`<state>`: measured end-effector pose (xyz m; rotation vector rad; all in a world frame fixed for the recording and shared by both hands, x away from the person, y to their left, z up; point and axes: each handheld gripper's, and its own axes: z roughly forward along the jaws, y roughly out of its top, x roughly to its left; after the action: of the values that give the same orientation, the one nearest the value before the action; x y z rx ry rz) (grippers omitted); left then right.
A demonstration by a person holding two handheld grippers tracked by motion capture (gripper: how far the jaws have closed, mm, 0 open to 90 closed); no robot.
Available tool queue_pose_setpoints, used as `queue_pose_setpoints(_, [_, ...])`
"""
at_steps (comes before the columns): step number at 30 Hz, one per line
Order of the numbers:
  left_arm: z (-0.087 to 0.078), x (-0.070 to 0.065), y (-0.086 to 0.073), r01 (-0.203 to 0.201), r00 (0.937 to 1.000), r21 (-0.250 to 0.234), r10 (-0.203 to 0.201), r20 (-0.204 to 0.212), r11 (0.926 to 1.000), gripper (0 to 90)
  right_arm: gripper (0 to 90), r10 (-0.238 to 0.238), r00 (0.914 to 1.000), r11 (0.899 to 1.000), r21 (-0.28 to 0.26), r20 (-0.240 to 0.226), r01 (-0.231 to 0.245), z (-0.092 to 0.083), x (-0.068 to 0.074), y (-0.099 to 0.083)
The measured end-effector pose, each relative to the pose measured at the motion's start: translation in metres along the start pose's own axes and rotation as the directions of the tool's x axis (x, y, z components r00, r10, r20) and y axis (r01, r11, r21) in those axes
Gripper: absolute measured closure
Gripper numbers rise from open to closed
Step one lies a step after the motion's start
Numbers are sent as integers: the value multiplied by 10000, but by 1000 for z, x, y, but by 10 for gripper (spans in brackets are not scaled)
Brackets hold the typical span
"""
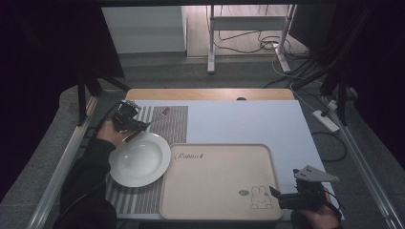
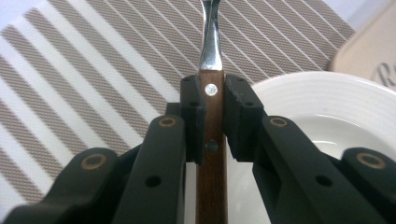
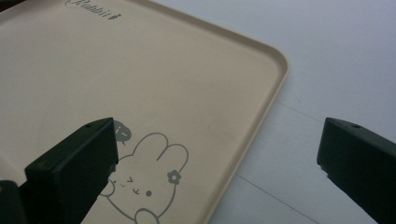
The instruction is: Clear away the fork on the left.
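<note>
The left gripper [image 2: 212, 116] is clamped on the fork [image 2: 211, 88] by its wooden handle, held over the striped placemat [image 1: 174, 121] near the table's far left corner beside the plate [image 1: 139, 160]; setting it down remains, while the right gripper [image 3: 217, 154] waits wide open and empty over the tray's [image 3: 275, 70] near right corner

The high view looks forward and down over the whole table [image 1: 286, 124]. The left gripper view sits close behind its jaws, facing the striped mat [image 2: 93, 70] and plate [image 2: 336, 107]. The right gripper view looks along its jaws, close above the tray [image 3: 140, 79], which the high view shares.
</note>
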<state>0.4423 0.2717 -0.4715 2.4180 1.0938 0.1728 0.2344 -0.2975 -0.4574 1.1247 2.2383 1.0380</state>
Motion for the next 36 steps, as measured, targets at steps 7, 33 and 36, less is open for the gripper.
queue_pose_setpoints(7, [0, -19, -4, -187, 9997, 36, 186, 182, 9998, 778, 0, 0, 10000, 10000, 16, -2, 0, 0, 0, 0])
queue_pose_setpoints(33, [-16, -91, -26, -579, 9959, -456, 609, 667, 9973, 777, 0, -60, 10000, 10000, 10, 12, 60, 0, 1, 0])
queue_pose_setpoints(36, [-15, -100, -28, -674, 9950, -413, 702, 707, 9969, 778, 0, -83, 10000, 10000, 25, 9, 83, 0, 1, 0])
